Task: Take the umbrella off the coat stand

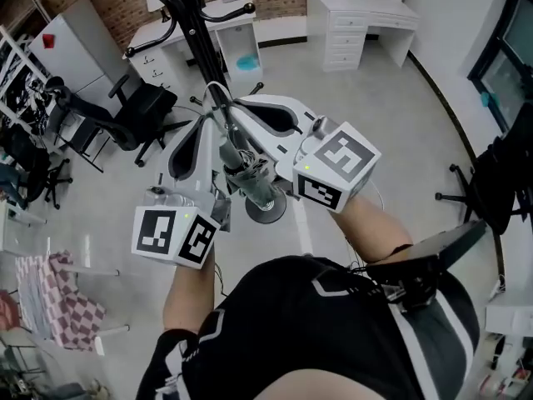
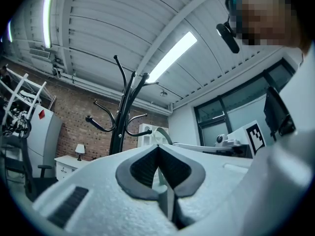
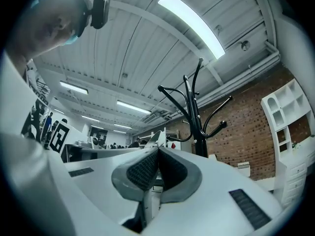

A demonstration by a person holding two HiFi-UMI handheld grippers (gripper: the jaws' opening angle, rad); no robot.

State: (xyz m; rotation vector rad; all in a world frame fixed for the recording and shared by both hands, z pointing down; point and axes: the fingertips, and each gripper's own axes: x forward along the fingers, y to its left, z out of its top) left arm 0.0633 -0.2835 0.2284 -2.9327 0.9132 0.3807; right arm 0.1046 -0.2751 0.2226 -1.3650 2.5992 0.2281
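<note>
Grey and folded, the umbrella (image 1: 248,176) was right by the black coat stand (image 1: 190,23), just under my tools. The left gripper (image 2: 158,146) and right gripper (image 3: 157,150) both had jaws pressed together. I thought: lift its white loop (image 1: 218,88) up slowly, no tugging

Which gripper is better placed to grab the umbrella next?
Right, narrowly. In the head view the right gripper points at the umbrella's loop, and the umbrella lies just beneath it. The left gripper sits alongside. Both grippers' jaws are together, so it must open first.
</note>
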